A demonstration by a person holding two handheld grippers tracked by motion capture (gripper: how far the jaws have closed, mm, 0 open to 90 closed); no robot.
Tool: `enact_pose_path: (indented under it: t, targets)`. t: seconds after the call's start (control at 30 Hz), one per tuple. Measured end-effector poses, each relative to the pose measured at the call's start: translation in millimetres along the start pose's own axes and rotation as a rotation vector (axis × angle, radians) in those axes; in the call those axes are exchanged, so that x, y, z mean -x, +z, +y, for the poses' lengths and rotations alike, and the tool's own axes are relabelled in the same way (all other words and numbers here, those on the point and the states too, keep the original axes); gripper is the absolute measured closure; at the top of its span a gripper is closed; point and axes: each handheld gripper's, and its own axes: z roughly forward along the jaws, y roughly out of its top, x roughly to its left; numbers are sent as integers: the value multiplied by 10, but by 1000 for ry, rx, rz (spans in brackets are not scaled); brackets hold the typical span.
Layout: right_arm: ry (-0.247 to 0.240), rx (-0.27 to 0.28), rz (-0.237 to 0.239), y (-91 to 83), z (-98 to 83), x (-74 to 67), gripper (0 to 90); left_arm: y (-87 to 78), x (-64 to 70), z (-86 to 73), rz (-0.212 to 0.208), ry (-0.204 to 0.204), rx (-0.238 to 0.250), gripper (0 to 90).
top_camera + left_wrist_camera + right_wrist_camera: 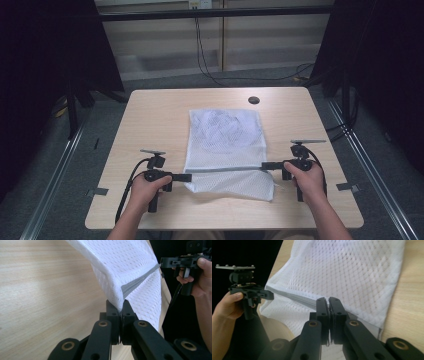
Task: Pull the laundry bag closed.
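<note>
My left gripper (186,177) has its jaws clamped tight on the near left edge of the white mesh bag (226,145). In the left gripper view the two black jaws pinch the fabric right where the grey strip (136,282) meets them. My right gripper (266,165) is likewise closed hard on the bag's opposite edge; in the right gripper view its jaws meet over the same grey band (294,297). Between the two grips the grey strip is pulled into a straight line across the bag, lifted a little off the table (150,115). Below that line a short flap of mesh hangs toward me, its near edge lying on the wood. Beyond the line the rest of the bag lies flat, stretching away toward the far side, with rumpled white stuff showing through the mesh at its far end.

My left hand (148,191) and right hand (310,179) hold the gripper handles near the table's front edge, cables trailing back. A small dark round hole (254,100) sits in the tabletop past the bag's far right corner, well apart from it. Dark curtains flank the table on both sides.
</note>
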Motion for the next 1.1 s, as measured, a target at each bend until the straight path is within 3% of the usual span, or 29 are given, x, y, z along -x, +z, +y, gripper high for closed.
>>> enact_pose_path:
  t: [0.3,0.67,0.9,0.97,1.1]
  targets:
    - [9,-7,12,-2,5,5,874,-8,-11,-3,1,-4,0,885]
    - [11,16,-20,-100,-15,50,874,-30,-22,6,3,-11,8,885]
    - [29,37,-12,-165,-21,92,874,-11,-13,10,8,-5,0,885]
    - [21,46,-36,-193,-17,96,874,-28,-23,11,9,-10,8,885]
    - [36,54,-24,-228,-14,121,874,-13,-14,9,-1,-16,12,885]
